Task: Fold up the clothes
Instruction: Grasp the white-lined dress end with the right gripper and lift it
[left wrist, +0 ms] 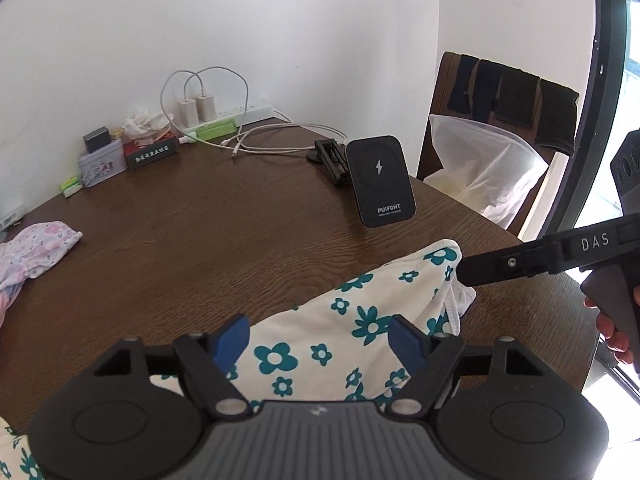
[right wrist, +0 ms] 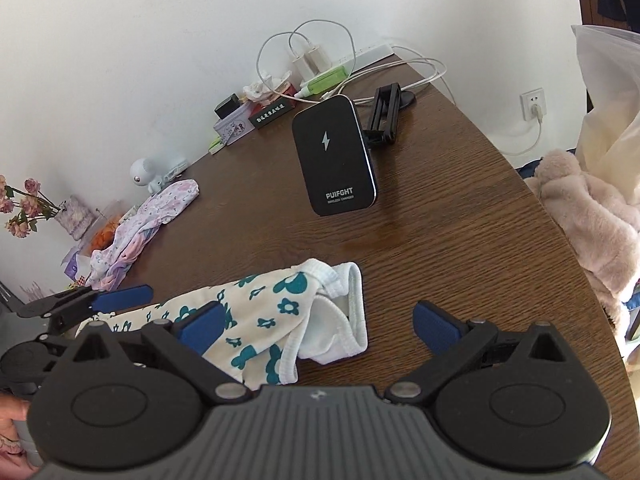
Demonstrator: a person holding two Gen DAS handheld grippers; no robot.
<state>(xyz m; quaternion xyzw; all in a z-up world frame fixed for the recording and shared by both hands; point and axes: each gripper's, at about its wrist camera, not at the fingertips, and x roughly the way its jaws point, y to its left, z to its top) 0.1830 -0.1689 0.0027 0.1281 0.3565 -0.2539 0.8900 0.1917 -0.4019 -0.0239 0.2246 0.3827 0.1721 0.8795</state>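
Note:
A white garment with teal flowers point(left wrist: 352, 320) lies on the brown wooden table point(left wrist: 200, 224), near its front edge. My left gripper point(left wrist: 320, 338) is open, its blue-padded fingers spread over the garment. My right gripper point(right wrist: 320, 326) is open over the garment's point(right wrist: 264, 320) waistband end, its left finger above the cloth and its right finger above bare wood. The right gripper's finger also shows from the side in the left wrist view point(left wrist: 508, 266), by the waistband. The left gripper's finger point(right wrist: 120, 298) shows in the right wrist view, at the garment's far left.
A pink and lilac floral garment point(right wrist: 148, 224) lies crumpled at the table's left. A black wireless charger on a stand point(right wrist: 336, 160) stands mid-table. Tins, tissues, a power strip and cables point(left wrist: 224, 116) line the wall. A chair with dark clothes point(left wrist: 512, 104) stands at the right.

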